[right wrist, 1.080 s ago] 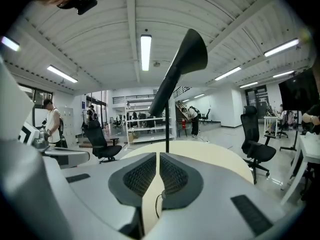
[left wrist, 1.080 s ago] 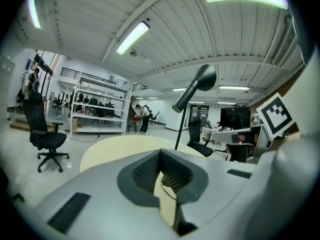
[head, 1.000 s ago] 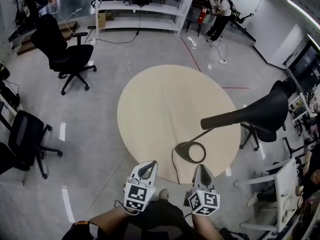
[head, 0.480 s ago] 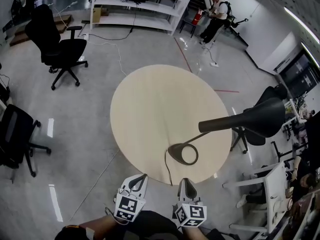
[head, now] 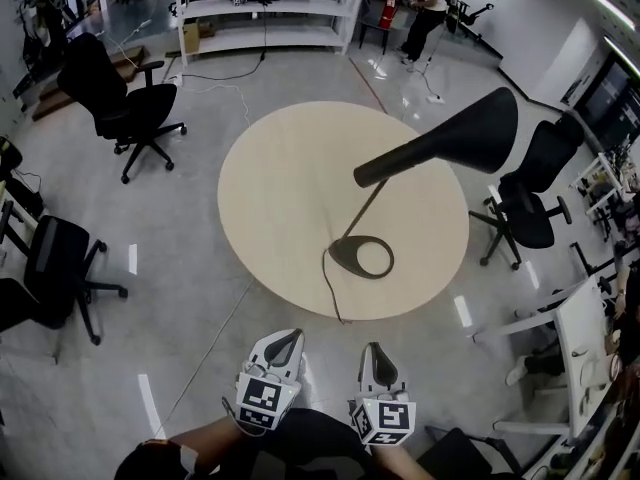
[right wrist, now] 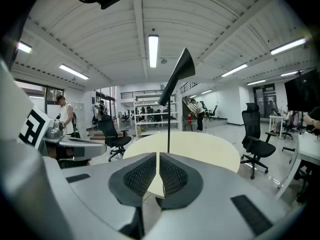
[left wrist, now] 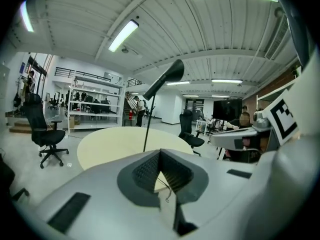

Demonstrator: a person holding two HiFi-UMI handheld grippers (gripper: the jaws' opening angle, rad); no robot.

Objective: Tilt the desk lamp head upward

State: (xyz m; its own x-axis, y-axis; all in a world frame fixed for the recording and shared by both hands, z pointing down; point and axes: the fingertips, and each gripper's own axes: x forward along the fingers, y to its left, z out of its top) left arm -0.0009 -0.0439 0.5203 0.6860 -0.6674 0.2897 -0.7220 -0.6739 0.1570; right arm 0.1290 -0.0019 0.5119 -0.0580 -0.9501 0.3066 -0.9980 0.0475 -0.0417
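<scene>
A black desk lamp stands on the round beige table (head: 280, 178). Its ring base (head: 362, 257) is near the table's front edge, and its long cone head (head: 450, 136) slants up to the right on a thin stem. A black cord (head: 328, 283) runs from the base over the front edge. My left gripper (head: 284, 339) and right gripper (head: 372, 351) hang side by side in front of the table, short of its edge and clear of the lamp. Both are shut and hold nothing. The left gripper view shows its jaws (left wrist: 160, 154) below the lamp head (left wrist: 167, 76). The right gripper view shows its jaws (right wrist: 158, 156) below the lamp head (right wrist: 179, 71).
Black office chairs stand at the left (head: 120, 103), near left (head: 55, 268) and right (head: 530, 198) of the table. White shelves (head: 265, 8) and a standing person (head: 425, 8) are at the back. A white desk (head: 590, 338) is at the right.
The view has drawn back from the table, so both grippers now sit farther from its front edge. The lamp head now shows higher up and over the table. Both grippers stay shut.
</scene>
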